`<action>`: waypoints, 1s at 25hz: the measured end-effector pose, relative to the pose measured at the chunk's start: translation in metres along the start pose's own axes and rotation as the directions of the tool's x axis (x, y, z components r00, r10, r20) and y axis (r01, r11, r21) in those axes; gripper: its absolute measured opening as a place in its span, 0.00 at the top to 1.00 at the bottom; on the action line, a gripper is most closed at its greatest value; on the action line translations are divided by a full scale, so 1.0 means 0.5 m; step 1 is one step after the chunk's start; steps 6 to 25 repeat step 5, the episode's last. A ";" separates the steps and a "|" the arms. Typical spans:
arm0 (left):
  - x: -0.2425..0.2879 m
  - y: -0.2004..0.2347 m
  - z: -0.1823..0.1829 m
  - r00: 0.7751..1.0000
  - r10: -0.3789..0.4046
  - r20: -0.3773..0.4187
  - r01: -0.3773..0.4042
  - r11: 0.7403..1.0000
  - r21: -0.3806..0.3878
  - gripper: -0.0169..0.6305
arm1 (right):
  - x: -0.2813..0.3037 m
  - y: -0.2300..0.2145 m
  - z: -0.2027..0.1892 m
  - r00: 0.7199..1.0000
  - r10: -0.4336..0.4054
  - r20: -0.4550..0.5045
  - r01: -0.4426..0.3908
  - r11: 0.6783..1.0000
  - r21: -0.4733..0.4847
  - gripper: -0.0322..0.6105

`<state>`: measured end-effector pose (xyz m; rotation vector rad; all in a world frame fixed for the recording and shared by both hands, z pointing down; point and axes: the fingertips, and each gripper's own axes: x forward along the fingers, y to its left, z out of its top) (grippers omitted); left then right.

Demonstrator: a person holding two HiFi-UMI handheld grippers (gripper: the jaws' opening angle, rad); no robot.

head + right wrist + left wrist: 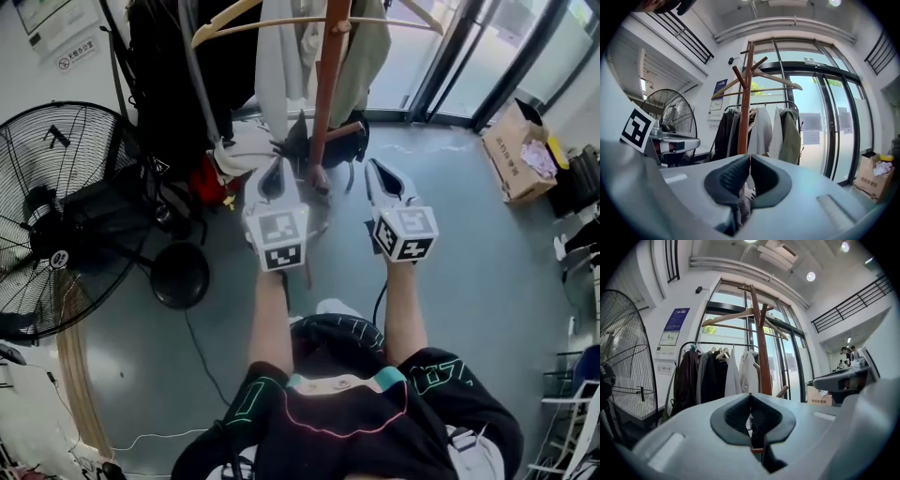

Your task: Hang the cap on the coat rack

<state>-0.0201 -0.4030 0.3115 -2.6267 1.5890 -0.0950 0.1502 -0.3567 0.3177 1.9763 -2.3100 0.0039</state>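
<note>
The brown wooden coat rack pole [330, 75] stands straight ahead, with wooden hangers [234, 19] across its top. A dark shape that looks like the cap [354, 148] sits low on the pole, around the short lower peg [349, 130]. My left gripper [277, 167] and right gripper [373, 166] point at it from either side, just short of it. Both are shut, pads meeting at the tips with nothing seen between them. The pole [761, 357] rises above the left gripper [750, 394], and the pole [745, 103] stands behind the right gripper [750, 157].
A large standing fan [66, 216] with a round black base [180, 275] is on the left. A garment rail with dark and white coats [717, 376] stands behind the pole. A cardboard box [517, 150] sits at the right by the glass doors [487, 47]. A cable [202, 361] runs across the floor.
</note>
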 end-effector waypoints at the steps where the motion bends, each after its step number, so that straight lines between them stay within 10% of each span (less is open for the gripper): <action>1: -0.001 -0.001 -0.002 1.000 -0.007 -0.001 0.007 1.000 -0.009 0.96 | 0.001 0.004 0.000 1.000 0.006 -0.001 -0.006 1.000 -0.002 0.93; 25: -0.007 -0.014 -0.003 0.997 -0.072 0.014 0.072 0.996 -0.052 0.96 | 0.007 0.016 0.010 1.000 0.020 0.000 -0.020 1.000 -0.017 0.93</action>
